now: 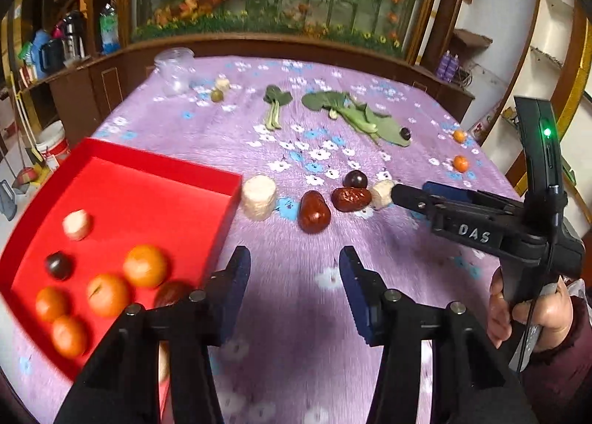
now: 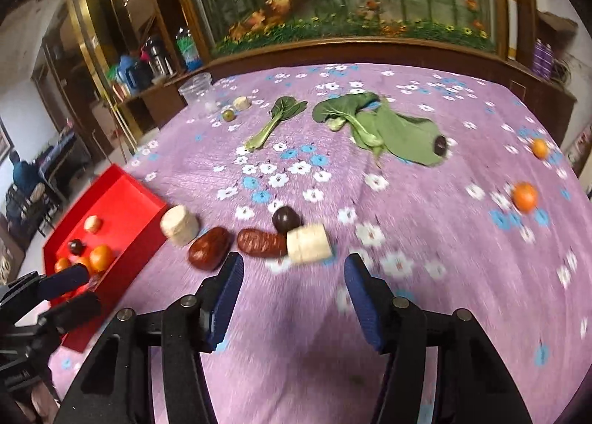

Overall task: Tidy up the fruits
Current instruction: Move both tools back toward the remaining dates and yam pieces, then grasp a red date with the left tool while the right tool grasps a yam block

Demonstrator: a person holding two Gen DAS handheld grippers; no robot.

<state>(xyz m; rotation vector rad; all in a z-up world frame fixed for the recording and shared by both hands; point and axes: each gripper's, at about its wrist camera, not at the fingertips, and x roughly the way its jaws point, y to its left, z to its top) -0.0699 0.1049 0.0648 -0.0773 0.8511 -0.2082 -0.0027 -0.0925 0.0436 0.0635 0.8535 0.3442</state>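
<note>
A red tray (image 1: 162, 164) (image 2: 122, 183) at the left holds several oranges (image 1: 145, 265), a dark plum (image 1: 58, 265), a pale chunk (image 1: 76, 224) and a red date. On the purple cloth lie two red dates (image 1: 313, 216) (image 2: 210, 248), a dark plum (image 1: 355, 179) (image 2: 285, 218) and two pale chunks (image 1: 259, 197) (image 2: 309, 243). My left gripper (image 1: 294, 294) is open and empty beside the tray. My right gripper (image 2: 294, 298) (image 1: 410, 192) is open and empty, just before the right pale chunk. Two oranges (image 2: 524, 196) lie far right.
Green leafy vegetables (image 1: 355, 114) (image 2: 373, 124) lie mid-table with a dark plum (image 2: 440, 145) on one leaf. A clear plastic jar (image 1: 174, 70), a green fruit (image 1: 217, 95) and a pale chunk sit at the far left. A wooden cabinet and glass panel stand behind the table.
</note>
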